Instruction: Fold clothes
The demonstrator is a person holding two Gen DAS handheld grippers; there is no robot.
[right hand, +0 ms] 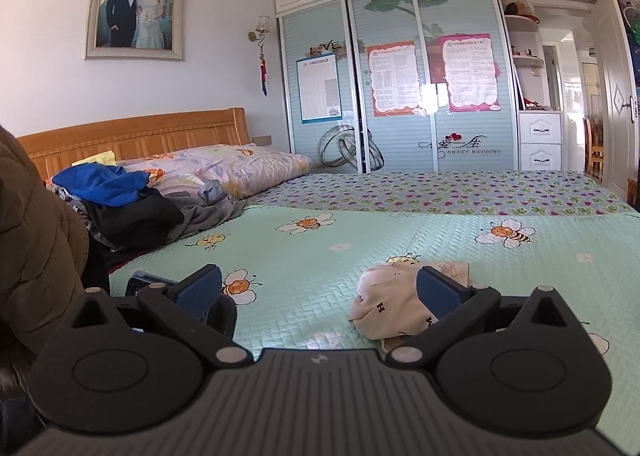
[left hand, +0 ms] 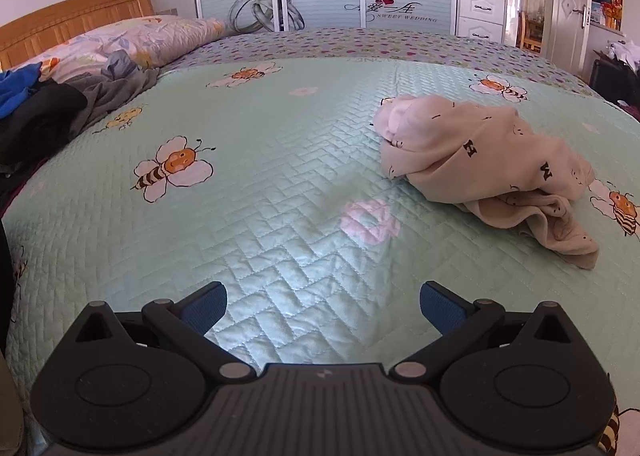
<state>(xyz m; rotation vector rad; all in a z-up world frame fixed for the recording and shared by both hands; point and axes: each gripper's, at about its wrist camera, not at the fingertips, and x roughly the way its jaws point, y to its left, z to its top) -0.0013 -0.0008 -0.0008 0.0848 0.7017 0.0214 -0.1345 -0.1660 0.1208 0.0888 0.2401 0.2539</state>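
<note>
Both sets of my fingers are spread wide, nothing between them. My left gripper (left hand: 323,306) hangs over bare green bee-print quilt (left hand: 248,240), blue pads (left hand: 206,306) clear of the fabric. My right gripper (right hand: 318,294) sits higher and further back over the same quilt (right hand: 320,256).

The beige garment (left hand: 480,164) lies crumpled in a heap on the bed, ahead and to the right of my left fingers, well apart from them. It has small black letters and face marks printed on it. One end is bunched up toward the far side; a looser fold trails toward the near right edge. In the right wrist view the same garment (right hand: 392,308) lies just ahead, partly hidden behind my right-side pad (right hand: 438,294). Can't tell if that pad touches it or only overlaps in view.

A pile of other clothes (left hand: 60,108) sits at the left by the headboard (left hand: 76,22): blue, black and grey pieces, heaped against a floral pillow (left hand: 140,42). In the right view that pile (right hand: 132,208) is left of centre, far from the beige piece.

A brown quilted sleeve (right hand: 36,240) fills the left edge of the right view. A dark object shows behind my right gripper's left-side pad; likely the other gripper, can't confirm.

Wardrobe (right hand: 400,96) with sliding doors stands beyond the bed.
</note>
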